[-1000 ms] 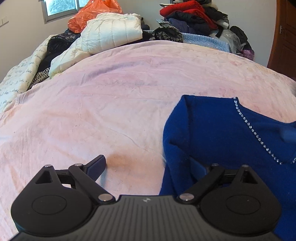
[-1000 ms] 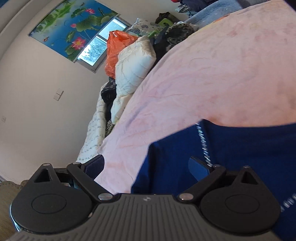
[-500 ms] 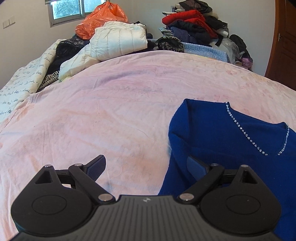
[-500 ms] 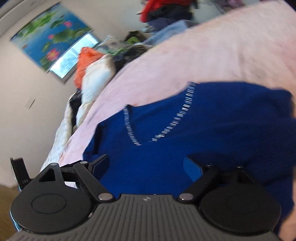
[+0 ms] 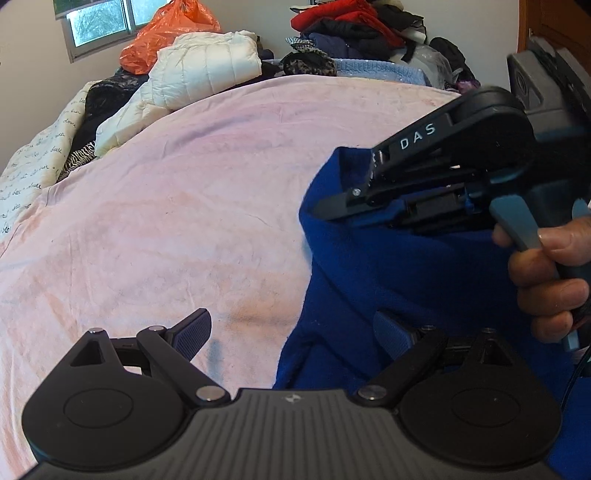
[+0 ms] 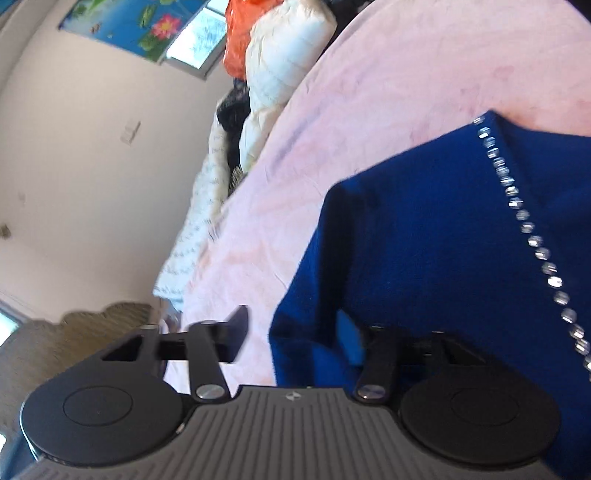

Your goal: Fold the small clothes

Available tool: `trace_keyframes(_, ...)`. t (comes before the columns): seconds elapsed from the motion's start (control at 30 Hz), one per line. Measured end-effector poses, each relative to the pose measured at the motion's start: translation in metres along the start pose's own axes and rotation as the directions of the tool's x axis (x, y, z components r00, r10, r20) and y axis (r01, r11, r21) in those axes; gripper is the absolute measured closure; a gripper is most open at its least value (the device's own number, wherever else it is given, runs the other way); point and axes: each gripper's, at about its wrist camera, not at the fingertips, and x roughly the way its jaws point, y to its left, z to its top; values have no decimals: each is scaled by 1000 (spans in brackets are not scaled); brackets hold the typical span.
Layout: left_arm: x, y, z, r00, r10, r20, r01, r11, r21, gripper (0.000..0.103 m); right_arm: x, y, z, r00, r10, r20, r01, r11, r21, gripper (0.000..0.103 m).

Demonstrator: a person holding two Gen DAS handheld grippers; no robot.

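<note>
A blue sweater [image 5: 424, 280] with a rhinestone neckline [image 6: 517, 206] lies on the pink bedsheet [image 5: 184, 206]. My left gripper [image 5: 291, 332] is open low over the sweater's left edge, one finger above the sheet and the other above the cloth. A hand [image 5: 546, 280] holds my right gripper [image 5: 325, 208] at the sweater's upper left corner. In the right wrist view the right gripper [image 6: 291, 334] has its jaws closing with the sweater's edge [image 6: 295, 314] between them. Pink sheet still shows between the left finger [image 6: 236, 328] and the cloth.
At the far end of the bed are a white puffer jacket [image 5: 207, 70], an orange bag [image 5: 166, 37] and a heap of red and dark clothes [image 5: 354, 26]. A quilt with script [image 5: 33, 170] hangs off the left side. A wooden door [image 5: 554, 26] stands at the right.
The right gripper has swung to the sweater's left corner and into the left wrist view, and its jaws have narrowed. The left gripper shifted a little and stayed open.
</note>
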Motion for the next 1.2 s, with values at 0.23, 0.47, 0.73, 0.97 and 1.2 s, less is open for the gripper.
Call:
trace_keyframes(0.23, 5, 0, -2, 1000, 0, -11, 0, 1000, -12, 8, -26, 39, 4, 980, -123, 159, 160, 956, -246, 98)
trace_keyframes(0.47, 6, 0, -3, 1000, 13, -14, -13, 1000, -7, 6, -38, 57, 7, 914, -286, 287, 380, 853, -359, 86)
trace_keyframes(0.73, 4, 5, -1, 1000, 19, -10, -19, 999, -28, 7, -104, 48, -28, 950, -218, 225, 283, 906, -316, 39)
trace_keyframes(0.97, -9, -1, -1, 1000, 26, 11, -26, 999, -25, 7, -139, 14, -80, 858, -454, 241, 503, 838, -212, 38)
trace_keyframes(1.2, -17, -12, -3, 1000, 13, 16, -13, 1000, -8, 7, -173, 6, -122, 870, -409, 276, 465, 868, -177, 21)
